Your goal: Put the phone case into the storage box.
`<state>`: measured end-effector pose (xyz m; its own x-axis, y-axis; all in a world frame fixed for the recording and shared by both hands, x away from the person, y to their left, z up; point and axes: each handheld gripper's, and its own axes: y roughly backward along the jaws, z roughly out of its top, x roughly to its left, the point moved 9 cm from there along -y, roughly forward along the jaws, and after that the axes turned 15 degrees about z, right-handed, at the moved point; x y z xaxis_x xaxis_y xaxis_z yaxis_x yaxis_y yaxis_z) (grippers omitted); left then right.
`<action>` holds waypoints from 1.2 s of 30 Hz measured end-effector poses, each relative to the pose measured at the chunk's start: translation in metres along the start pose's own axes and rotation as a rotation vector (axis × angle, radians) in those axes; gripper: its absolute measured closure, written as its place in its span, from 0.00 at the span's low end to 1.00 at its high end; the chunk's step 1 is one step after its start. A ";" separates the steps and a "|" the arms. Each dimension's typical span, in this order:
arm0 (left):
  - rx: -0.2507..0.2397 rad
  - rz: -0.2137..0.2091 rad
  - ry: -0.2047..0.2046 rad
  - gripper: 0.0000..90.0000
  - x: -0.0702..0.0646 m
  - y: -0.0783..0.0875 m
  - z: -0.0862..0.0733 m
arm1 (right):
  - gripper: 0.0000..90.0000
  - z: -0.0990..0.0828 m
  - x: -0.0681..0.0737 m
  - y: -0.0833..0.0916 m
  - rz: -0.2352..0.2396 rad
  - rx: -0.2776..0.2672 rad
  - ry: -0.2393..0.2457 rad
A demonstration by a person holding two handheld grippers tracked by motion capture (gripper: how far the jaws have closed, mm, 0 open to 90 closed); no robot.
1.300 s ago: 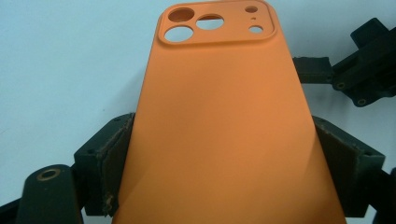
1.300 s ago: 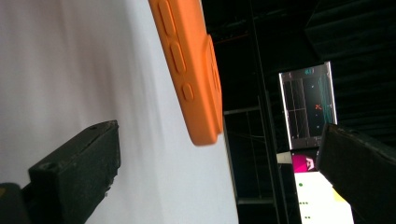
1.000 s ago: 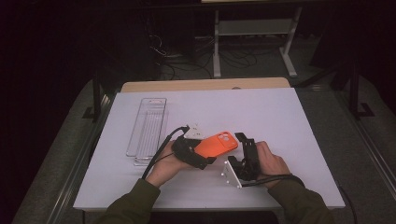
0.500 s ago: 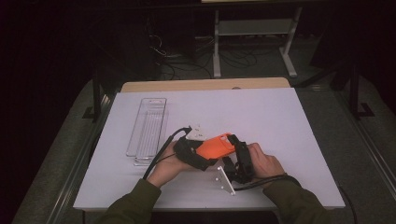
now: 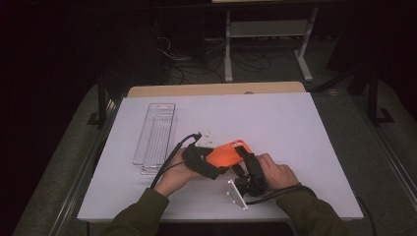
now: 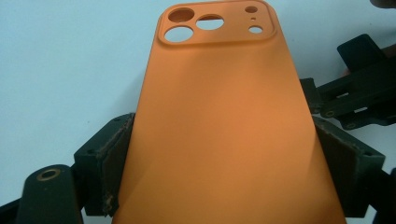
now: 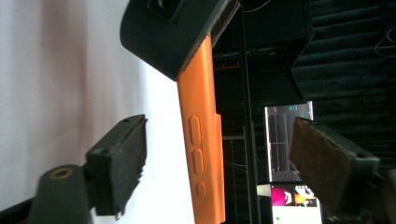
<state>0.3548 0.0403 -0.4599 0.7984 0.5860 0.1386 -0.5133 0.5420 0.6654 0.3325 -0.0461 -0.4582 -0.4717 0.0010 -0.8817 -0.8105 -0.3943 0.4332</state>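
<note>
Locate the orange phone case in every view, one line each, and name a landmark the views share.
High view: the orange phone case lies low centre, above the white table, between both hands.
Left gripper view: it fills the middle, camera cutouts at top, clamped at its sides.
Right gripper view: it stands edge-on at centre, side buttons showing, between open jaws.
Shared landmark: the white table.

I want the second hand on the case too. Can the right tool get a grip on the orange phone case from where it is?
Probably yes. The orange phone case, clamped in the left tool, already stands edge-on between the right tool's pads, which have just been closing, with gaps on both sides.
</note>
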 end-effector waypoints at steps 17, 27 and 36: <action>-0.006 -0.014 -0.001 0.18 -0.004 0.000 0.001 | 0.56 0.005 0.005 0.003 0.017 -0.016 0.029; -0.007 -0.019 -0.005 0.18 -0.006 0.000 0.001 | 0.64 0.008 0.009 0.001 0.024 -0.022 0.044; -0.006 -0.024 -0.019 0.18 -0.007 0.001 0.001 | 0.68 0.010 0.010 0.001 0.020 -0.020 0.060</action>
<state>0.3491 0.0365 -0.4590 0.8163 0.5613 0.1363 -0.4957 0.5597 0.6641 0.3237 -0.0375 -0.4654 -0.4657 -0.0621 -0.8828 -0.7935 -0.4122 0.4477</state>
